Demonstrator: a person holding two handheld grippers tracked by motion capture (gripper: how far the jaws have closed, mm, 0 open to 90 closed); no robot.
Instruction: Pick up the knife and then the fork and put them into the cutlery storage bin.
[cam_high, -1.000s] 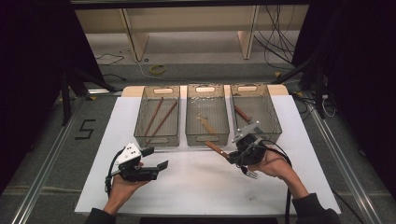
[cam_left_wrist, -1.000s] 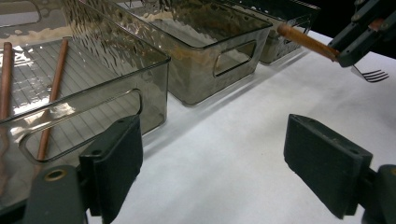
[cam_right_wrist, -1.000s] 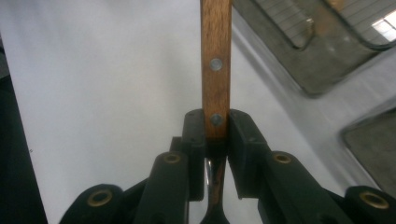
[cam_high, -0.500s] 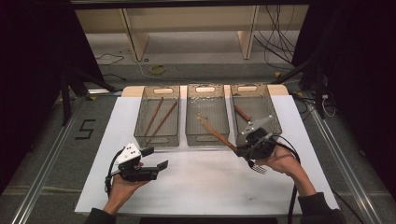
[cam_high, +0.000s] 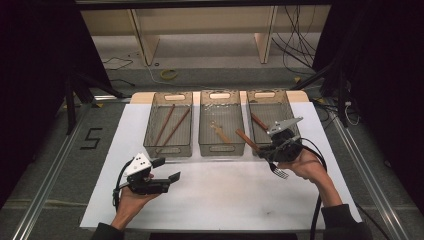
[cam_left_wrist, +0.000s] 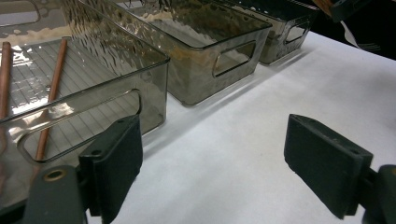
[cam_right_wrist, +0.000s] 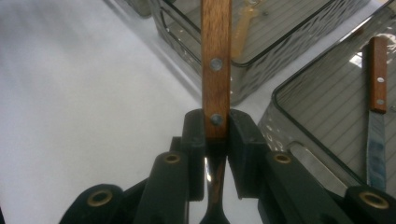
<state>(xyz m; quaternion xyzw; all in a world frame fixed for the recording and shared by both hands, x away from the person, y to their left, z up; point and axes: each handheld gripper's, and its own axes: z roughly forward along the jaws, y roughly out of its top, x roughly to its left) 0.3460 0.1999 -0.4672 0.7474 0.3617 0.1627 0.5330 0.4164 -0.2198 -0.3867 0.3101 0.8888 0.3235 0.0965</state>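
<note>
We are sorting cutlery into the three clear bins at twelve o'clock on the desk (cam_high: 210, 200), and the step in hand looks like the carry: our right tongs (cam_high: 270, 152) are clenched on a wooden-handled fork (cam_high: 257, 150), gripping it where the handle meets the metal neck, as the right gripper view shows with the riveted handle (cam_right_wrist: 215, 65) rising straight out between the pads. From above, the fork sits just off the near edge of the bins at about two o'clock on the white sheet, its handle slanting toward eleven o'clock over the front of the middle bin (cam_high: 221, 122) and its tines (cam_high: 280, 172) hanging toward five o'clock above the desk. The right bin (cam_high: 267, 107) already holds a wooden-handled knife (cam_right_wrist: 376, 116), the middle bin a pale utensil (cam_high: 220, 132), and the left bin (cam_high: 167, 125) two brown chopsticks (cam_high: 171, 125). Our left tongs (cam_high: 167, 170) are released, jaws wide apart with nothing between them, resting in the hand near seven o'clock, facing the left bin's front wall. We judge the next move calls for choosing the bin that suits the fork, bringing it over that bin's rim, turning it level so it lies flat, and only then letting go; the long handle could catch a wall if we lower it slanted.
</note>
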